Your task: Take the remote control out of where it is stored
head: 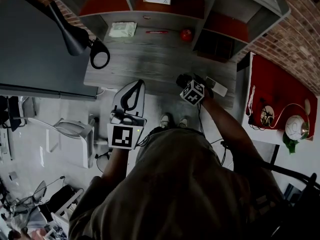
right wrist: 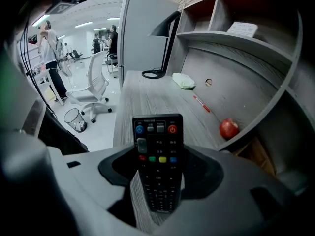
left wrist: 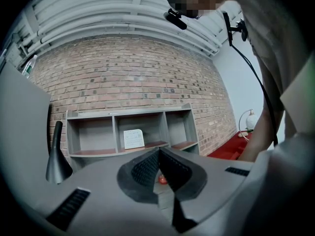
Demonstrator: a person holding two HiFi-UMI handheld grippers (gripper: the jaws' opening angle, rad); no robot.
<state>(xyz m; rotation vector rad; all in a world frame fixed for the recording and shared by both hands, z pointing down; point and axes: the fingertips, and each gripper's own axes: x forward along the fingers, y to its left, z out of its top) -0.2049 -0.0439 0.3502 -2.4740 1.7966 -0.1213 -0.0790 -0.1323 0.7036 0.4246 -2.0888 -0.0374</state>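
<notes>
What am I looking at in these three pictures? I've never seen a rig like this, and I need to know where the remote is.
There is no robot arm here. A person stands at a desk with a hand-held gripper in each hand. The head view comes from a camera on the person's head and looks down. The other two views come from cameras riding on the grippers, each looking along its own fingers. The right gripper has the remote control between its fingers, which sit against its long sides. The left gripper holds nothing, and its fingers are together. On the desk lie an apple, a red pen and a pale folded packet. A black lamp stands at the head view's left.
</notes>
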